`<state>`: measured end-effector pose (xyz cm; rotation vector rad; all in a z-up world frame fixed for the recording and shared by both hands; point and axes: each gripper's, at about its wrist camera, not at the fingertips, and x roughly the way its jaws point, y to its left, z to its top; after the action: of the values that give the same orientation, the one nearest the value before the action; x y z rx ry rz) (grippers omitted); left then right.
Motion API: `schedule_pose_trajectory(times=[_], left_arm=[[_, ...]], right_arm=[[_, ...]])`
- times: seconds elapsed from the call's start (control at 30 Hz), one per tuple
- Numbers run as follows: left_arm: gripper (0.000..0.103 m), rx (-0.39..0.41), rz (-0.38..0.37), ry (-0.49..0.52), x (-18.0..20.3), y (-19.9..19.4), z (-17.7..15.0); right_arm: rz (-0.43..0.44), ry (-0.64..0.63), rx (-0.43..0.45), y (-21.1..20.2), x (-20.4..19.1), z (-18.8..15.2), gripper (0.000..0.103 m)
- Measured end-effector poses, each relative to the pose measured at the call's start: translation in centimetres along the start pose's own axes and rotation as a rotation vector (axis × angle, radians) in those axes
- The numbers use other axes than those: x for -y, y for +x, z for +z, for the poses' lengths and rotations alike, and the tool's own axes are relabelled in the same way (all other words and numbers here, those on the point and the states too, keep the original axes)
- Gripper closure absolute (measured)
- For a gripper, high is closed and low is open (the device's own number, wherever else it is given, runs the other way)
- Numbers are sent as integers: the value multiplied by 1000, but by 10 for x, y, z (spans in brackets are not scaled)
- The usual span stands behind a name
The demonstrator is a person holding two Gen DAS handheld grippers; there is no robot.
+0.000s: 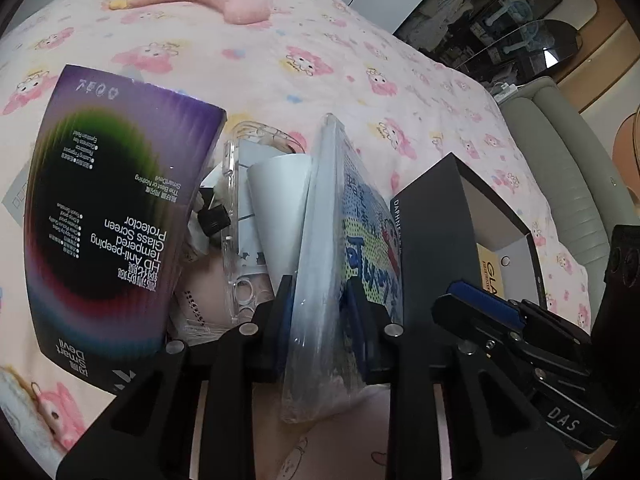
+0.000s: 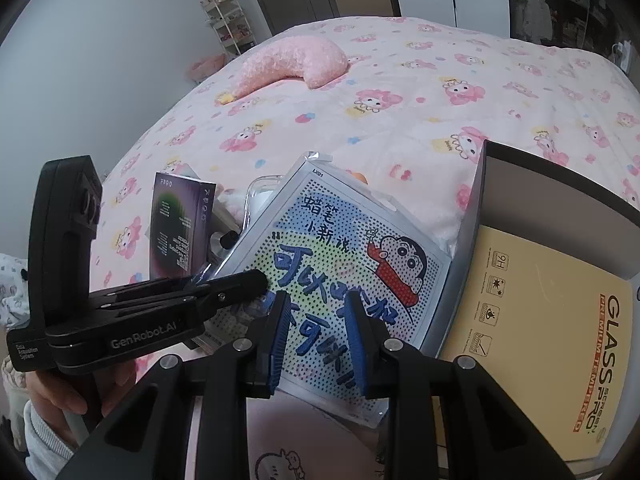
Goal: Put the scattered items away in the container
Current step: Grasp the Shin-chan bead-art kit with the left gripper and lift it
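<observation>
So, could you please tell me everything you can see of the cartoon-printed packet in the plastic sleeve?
The cartoon packet is a flat, white-bordered card in a glossy clear plastic sleeve, printed with blue lettering over coloured dots and a cartoon boy in a red top. It stands tilted on edge above the pink bedspread, clamped by the left gripper near its lower edge. Its right edge is close to the dark box; whether they touch is unclear. A clear phone case lies behind it. The right gripper hovers in front, holding nothing.
</observation>
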<state>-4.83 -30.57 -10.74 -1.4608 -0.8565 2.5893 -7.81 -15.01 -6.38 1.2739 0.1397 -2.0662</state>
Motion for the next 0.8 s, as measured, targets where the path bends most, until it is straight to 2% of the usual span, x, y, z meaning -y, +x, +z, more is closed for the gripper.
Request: schedule_pose_trajectory(times=[0.1,0.2,0.3,0.33,0.37,0.47,0.53,0.6,0.7,0.77,0.8], left_arm=[[85,82,-10,-20,-4,-29,-14],[85,159,0,-92,-21,-60,-31],[83,206,13,-152,-41,-81,-46],[82,214,29,-154,-47,-85,-48],[81,215,37,-150,-51,-87,-49],[79,205,21,-173,-63,-86,-47],[77,199,41,-168,-68,-84,-47],[75,180,64,-159,-70,-76,-45],[71,148,85,-164,-76,-65,-43],[60,143,43,-187,-84,-60,-41],[58,143,24,-198,-86,-59,-39]], right_arm=[[28,-2,-4,-2,-1,-1,79],[127,3,-37,-1,-5,3,78],[238,31,-98,11,-10,8,64],[247,28,-115,17,-13,9,55],[238,17,-122,22,-16,10,50],[144,-10,-128,37,-22,15,45],[75,2,-127,44,-21,18,44],[67,23,-151,53,-17,18,38],[74,31,-228,73,-13,15,35],[103,50,-272,83,-10,17,26],[118,55,-277,86,-8,19,25]])
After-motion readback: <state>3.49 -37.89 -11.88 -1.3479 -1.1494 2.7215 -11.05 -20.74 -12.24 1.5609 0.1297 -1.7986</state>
